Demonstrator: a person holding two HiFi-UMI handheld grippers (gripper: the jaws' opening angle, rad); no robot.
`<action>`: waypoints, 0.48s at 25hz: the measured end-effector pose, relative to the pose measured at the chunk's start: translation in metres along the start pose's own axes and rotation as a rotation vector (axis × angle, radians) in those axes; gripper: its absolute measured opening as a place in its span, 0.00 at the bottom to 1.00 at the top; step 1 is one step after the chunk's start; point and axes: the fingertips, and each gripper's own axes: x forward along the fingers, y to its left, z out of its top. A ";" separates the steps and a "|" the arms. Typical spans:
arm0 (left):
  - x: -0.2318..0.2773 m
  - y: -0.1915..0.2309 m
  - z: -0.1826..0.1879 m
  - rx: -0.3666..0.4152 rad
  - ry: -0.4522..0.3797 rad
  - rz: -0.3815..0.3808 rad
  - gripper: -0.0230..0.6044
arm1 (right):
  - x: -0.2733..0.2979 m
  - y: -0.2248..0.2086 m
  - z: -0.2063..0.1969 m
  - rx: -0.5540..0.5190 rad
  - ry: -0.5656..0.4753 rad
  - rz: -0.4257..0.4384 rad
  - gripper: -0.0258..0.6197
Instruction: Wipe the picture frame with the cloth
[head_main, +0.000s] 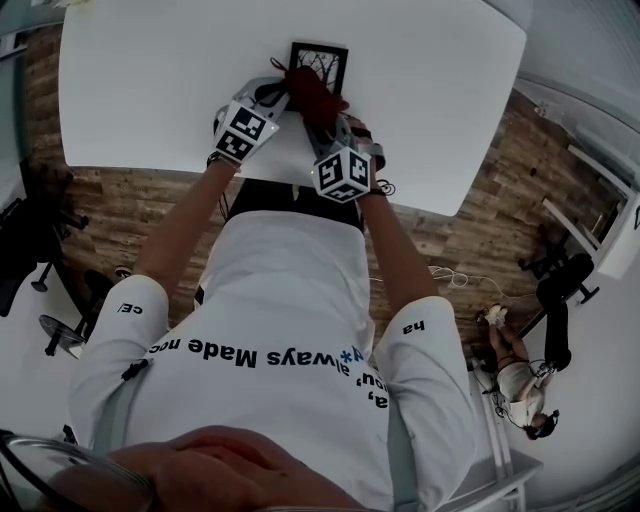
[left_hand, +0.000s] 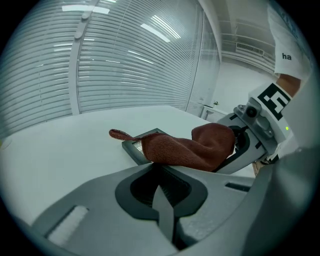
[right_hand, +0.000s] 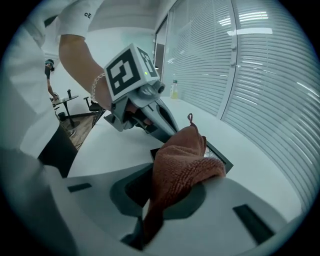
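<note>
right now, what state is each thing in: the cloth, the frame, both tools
cloth: bunched up, clamped in the right tool, draped onto the frame
picture frame: lying flat on the table, near end under the cloth
right tool: shut on the cloth
left tool: shut, nothing between its jaws, tips close by the frame

Frame (head_main: 320, 58): from overhead the lower half is buried under the cloth (head_main: 314, 90) and gripper bodies. Print inside is too small to make out. Left gripper view: only the frame's near corner (left_hand: 136, 146) shows, the rest sits under cloth. Right gripper view: left gripper (right_hand: 169, 127) tips vanish behind the cloth. Bottle (right_hand: 174, 90) far back, too small to identify.
</note>
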 end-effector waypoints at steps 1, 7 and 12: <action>0.000 0.000 0.000 -0.004 0.000 0.001 0.04 | 0.000 0.003 -0.001 -0.011 0.000 0.008 0.09; -0.001 0.000 0.000 -0.005 0.011 -0.004 0.04 | 0.002 -0.030 0.000 -0.037 0.007 -0.053 0.09; 0.001 -0.001 0.001 0.010 0.022 -0.011 0.04 | 0.006 -0.099 0.007 -0.046 -0.003 -0.161 0.09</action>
